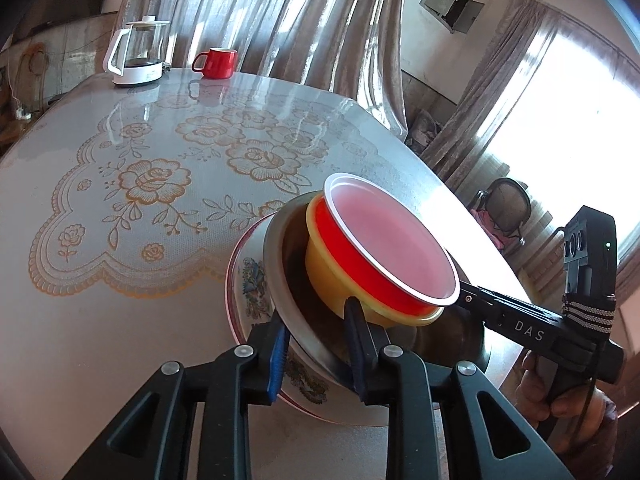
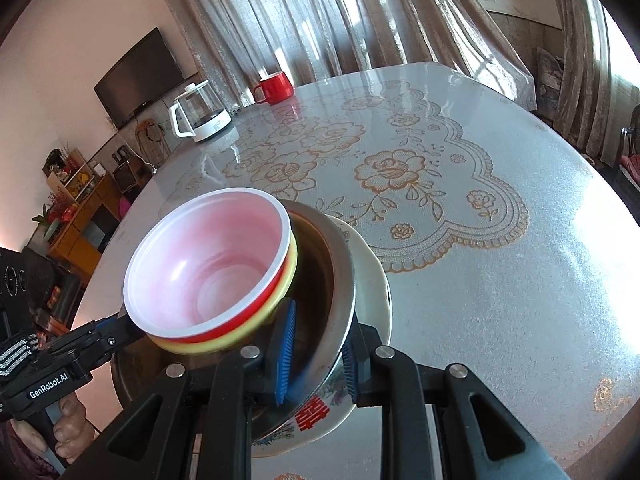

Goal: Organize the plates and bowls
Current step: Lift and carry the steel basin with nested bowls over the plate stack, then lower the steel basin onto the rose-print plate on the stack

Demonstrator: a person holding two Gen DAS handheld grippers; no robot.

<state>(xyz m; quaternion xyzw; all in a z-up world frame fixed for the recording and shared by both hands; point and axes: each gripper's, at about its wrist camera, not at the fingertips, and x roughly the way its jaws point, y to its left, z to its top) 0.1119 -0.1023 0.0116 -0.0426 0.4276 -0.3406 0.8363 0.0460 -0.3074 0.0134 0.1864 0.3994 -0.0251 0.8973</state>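
Your surface [image 1: 120,320] is a glossy, pale grey top with rounded corners, filling most of the left wrist view and the middle and right of the right wrist view. A lace-patterned mat [image 1: 132,208] with tan roses and a scalloped border lies flat under its sheen, spreading across the centre. At the far edge, upper left in both views, you have a glass kettle [image 1: 138,50] with a white handle standing on its white base. Just to its right, apart from it, a red mug [image 1: 216,63] stands upright, its reflection showing in the gloss. Bright window light washes over the right edge.
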